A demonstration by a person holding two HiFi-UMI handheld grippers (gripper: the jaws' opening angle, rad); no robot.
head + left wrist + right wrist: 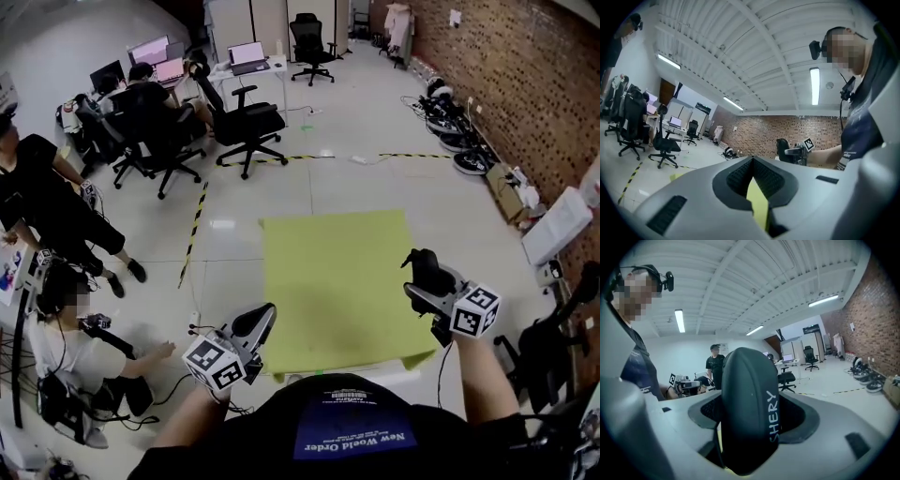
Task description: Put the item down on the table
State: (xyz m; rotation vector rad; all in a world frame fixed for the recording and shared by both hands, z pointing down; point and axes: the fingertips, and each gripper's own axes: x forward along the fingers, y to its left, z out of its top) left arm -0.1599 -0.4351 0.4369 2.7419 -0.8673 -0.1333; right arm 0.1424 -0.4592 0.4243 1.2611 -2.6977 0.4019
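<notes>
A dark oval case (pixel 422 262) with white lettering stands upright between the jaws of my right gripper (pixel 429 277), which is shut on it. In the right gripper view the case (pixel 747 408) fills the gap between the pads. This gripper hovers over the right edge of the yellow-green table (pixel 333 281). My left gripper (pixel 255 323) is at the table's near left corner, shut with nothing in it. In the left gripper view only a sliver of the table top shows below the meeting jaws of the left gripper (pixel 752 176).
Black office chairs (pixel 246 122) and desks with laptops stand at the back left. A person (pixel 70 352) sits on the floor at the left, another stands behind. Gear lies along the brick wall (pixel 525 84) on the right. A white box (pixel 558 225) is at the right.
</notes>
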